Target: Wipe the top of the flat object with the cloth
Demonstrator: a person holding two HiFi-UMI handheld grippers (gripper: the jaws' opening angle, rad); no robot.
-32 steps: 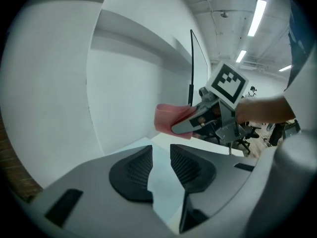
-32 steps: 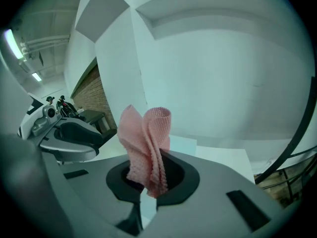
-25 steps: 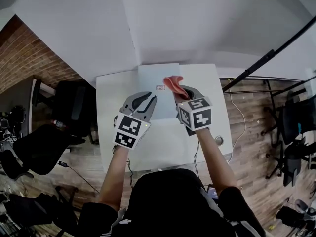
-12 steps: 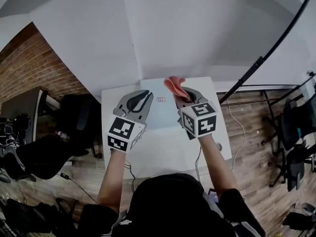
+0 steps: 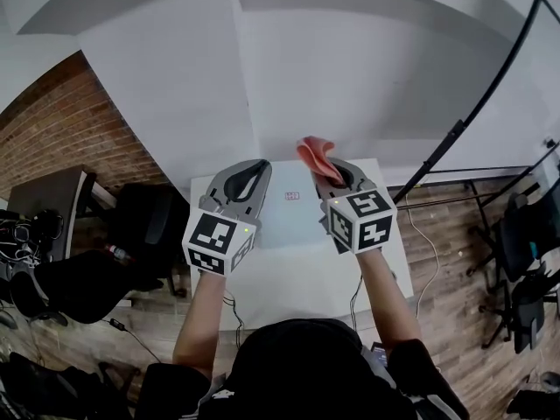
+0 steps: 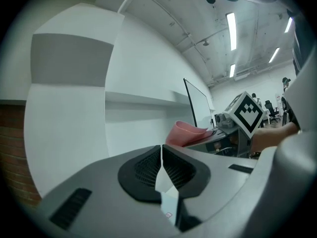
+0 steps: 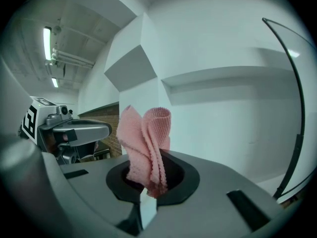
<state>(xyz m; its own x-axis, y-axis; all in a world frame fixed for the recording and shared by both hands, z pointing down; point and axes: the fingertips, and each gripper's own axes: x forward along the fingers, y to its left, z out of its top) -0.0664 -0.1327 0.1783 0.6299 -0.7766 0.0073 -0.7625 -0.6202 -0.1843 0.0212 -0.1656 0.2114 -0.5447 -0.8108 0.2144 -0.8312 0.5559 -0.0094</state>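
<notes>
The flat object is a pale sheet with a small red label, lying at the far side of the white table. Both grippers are held up above it. My right gripper is shut on a pink cloth, which sticks up crumpled past the jaws. My left gripper is to its left, shut with nothing between its pads. In the left gripper view the cloth and the right gripper's marker cube show at right.
A white wall stands right behind the table. A black office chair and a dark desk are at the left. A black slanted pole and cables over the wooden floor lie to the right.
The left gripper's jaws have gone from slightly apart to shut. Both grippers have lifted up and away from the table, the right one still carrying the cloth.
</notes>
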